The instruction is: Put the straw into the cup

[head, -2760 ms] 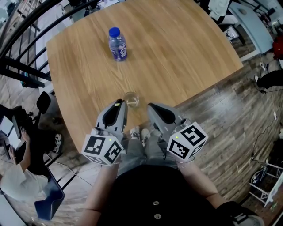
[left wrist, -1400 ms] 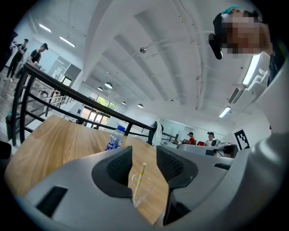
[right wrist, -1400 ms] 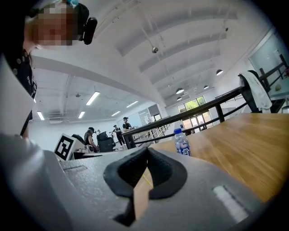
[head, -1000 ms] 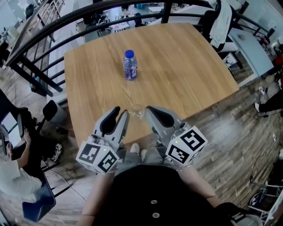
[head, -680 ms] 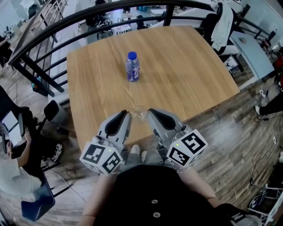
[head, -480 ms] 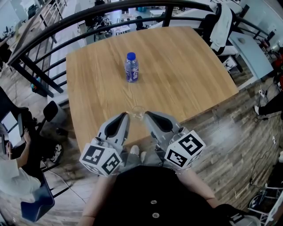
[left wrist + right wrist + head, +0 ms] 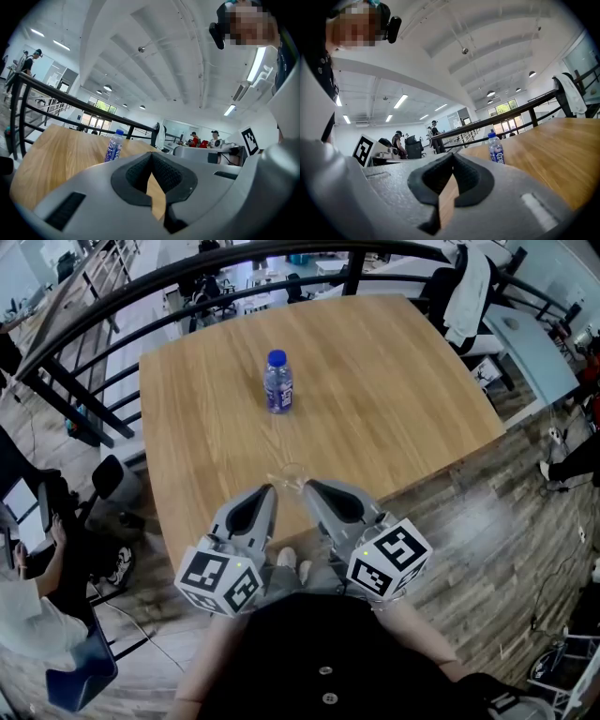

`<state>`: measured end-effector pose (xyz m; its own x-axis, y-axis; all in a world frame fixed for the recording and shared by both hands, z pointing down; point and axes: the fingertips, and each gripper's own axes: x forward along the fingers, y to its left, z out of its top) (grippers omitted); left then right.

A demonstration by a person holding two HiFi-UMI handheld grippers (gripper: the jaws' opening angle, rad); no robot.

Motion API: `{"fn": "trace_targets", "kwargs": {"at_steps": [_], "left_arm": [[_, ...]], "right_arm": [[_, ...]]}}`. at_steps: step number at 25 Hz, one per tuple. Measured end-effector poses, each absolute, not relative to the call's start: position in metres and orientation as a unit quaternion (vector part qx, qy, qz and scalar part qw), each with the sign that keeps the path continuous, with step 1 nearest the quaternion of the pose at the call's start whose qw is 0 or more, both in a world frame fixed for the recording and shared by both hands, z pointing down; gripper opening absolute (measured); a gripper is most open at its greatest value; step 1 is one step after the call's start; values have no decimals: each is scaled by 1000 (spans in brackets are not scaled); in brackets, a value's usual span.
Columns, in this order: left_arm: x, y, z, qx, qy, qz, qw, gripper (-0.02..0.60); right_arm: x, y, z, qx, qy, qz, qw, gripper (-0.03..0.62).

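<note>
A clear glass cup (image 7: 292, 473) stands near the front edge of the wooden table (image 7: 384, 381). I see no straw in any view. My left gripper (image 7: 268, 489) sits just left of the cup; its jaws are closing and meet pad to pad with nothing between them (image 7: 151, 155). My right gripper (image 7: 307, 486) is just right of the cup, shut and empty (image 7: 452, 158). Both point level across the table. The cup is hidden in both gripper views.
A water bottle with a blue cap (image 7: 277, 382) stands upright in the middle of the table, also seen from the left gripper (image 7: 113, 146) and the right (image 7: 495, 147). A black railing (image 7: 112, 296) runs behind the table. A seated person (image 7: 23, 615) is at the lower left.
The left gripper's jaws, apart a second ago, have come together. Both grippers have stayed beside the cup at the table's front edge.
</note>
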<state>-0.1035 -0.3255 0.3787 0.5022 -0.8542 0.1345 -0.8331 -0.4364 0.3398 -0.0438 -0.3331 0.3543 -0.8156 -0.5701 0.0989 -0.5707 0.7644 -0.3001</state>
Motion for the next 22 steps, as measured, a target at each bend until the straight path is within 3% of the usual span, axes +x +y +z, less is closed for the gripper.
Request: {"fn": "trace_targets", "kwargs": {"at_steps": [22], "left_arm": [[-100,-330,385,842,-497,-30,209,17]], "right_arm": [[-49,-336,358,291,-942,166,17,-3]]}}
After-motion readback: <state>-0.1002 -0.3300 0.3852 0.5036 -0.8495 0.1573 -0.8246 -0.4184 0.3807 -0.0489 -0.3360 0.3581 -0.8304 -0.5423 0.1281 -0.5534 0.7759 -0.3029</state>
